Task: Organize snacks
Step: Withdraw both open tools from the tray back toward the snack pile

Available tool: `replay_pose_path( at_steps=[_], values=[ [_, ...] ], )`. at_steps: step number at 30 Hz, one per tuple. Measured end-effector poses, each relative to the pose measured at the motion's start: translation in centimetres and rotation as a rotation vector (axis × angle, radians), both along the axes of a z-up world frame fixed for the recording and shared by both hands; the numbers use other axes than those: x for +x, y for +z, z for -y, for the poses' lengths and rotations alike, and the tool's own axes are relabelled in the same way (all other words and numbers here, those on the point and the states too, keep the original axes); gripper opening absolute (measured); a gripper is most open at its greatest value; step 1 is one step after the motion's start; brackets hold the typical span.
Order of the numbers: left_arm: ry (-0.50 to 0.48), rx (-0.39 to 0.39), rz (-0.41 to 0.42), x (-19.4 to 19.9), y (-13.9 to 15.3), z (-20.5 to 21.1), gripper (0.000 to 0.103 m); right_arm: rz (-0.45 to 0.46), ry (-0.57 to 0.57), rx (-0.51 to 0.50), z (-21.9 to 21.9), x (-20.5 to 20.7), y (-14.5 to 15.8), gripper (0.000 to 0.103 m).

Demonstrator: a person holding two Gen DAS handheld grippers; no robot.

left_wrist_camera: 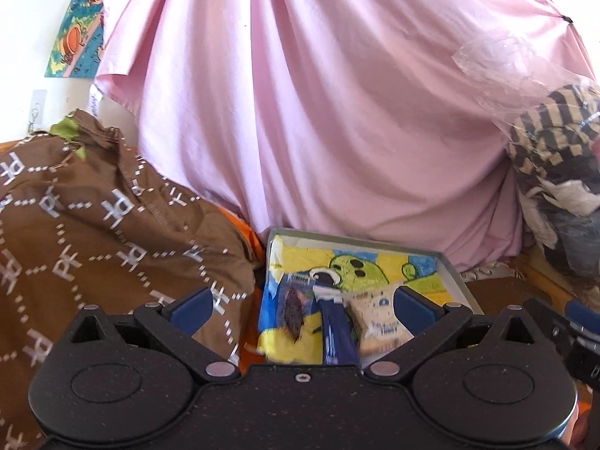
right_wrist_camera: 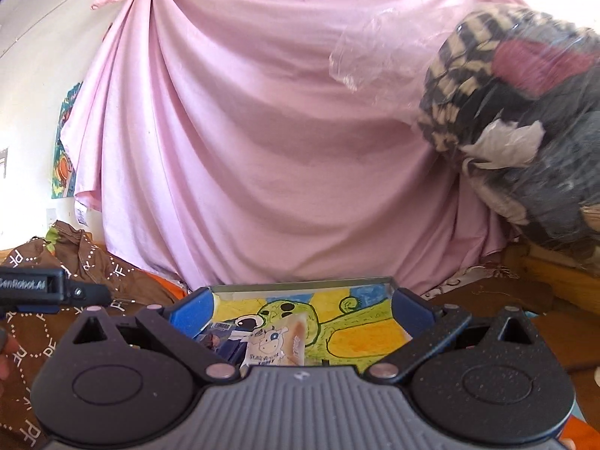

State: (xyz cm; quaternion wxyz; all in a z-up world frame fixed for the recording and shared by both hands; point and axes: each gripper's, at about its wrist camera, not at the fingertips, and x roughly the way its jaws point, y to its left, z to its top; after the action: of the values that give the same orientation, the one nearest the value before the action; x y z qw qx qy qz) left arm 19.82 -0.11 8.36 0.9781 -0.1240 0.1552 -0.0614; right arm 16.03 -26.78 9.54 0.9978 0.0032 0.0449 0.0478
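Nearest in the left wrist view, the left gripper [left_wrist_camera: 302, 305] is seen with its jaws spread wide and nothing held between them. Just past its blue fingers [left_wrist_camera: 191, 309], three snacks are laid side by side in a shallow grey box [left_wrist_camera: 448, 262]: a clear packet with a dark brown piece inside [left_wrist_camera: 292, 313] on the left, a long dark blue wrapper [left_wrist_camera: 335, 333] in the middle, and a cream packet with a cow print [left_wrist_camera: 378, 322] on the right. The three are seen touching or nearly touching in the near left part of the box. The floor of the box is covered by a yellow and blue picture of a green cartoon creature [left_wrist_camera: 356, 266].

In the right wrist view, the right gripper [right_wrist_camera: 302, 307] is likewise held with jaws released and empty, the box rim [right_wrist_camera: 300, 285] being framed between its fingers. The cow-print packet [right_wrist_camera: 270, 345] is seen low in the gap, partly cut off by the gripper body; the blue wrapper [right_wrist_camera: 221, 341] is largely hidden behind the left finger.

A brown quilted cloth with a white letter pattern [left_wrist_camera: 93, 225] is heaped against the left side of the box. To the right, a clear plastic bag stuffed with striped and grey fabric [right_wrist_camera: 525, 123] is hung over the scene. Farthest back, a pink sheet [left_wrist_camera: 300, 93] is draped across the wall, and a colourful poster [left_wrist_camera: 77, 30] is partly covered by its left edge.
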Motion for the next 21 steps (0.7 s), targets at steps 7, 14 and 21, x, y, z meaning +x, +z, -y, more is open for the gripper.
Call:
replay_pose_path(
  at_steps=[7,14,21],
  values=[
    [-0.018,0.019,-0.003,-4.3,-2.0,-0.5,0.102,0.002,0.037,-0.018,-1.1,-4.0,-1.2,0.103],
    [-0.022,0.034,-0.041,-7.1,-3.8,-1.4,0.102,-0.069,0.059,-0.031,-2.1,-6.8,-3.5,0.103],
    [-0.051,0.078,-0.113,-8.8,-6.5,-2.0,0.102,-0.176,0.016,0.016,-2.4,-8.8,-6.0,0.103]
  ],
)
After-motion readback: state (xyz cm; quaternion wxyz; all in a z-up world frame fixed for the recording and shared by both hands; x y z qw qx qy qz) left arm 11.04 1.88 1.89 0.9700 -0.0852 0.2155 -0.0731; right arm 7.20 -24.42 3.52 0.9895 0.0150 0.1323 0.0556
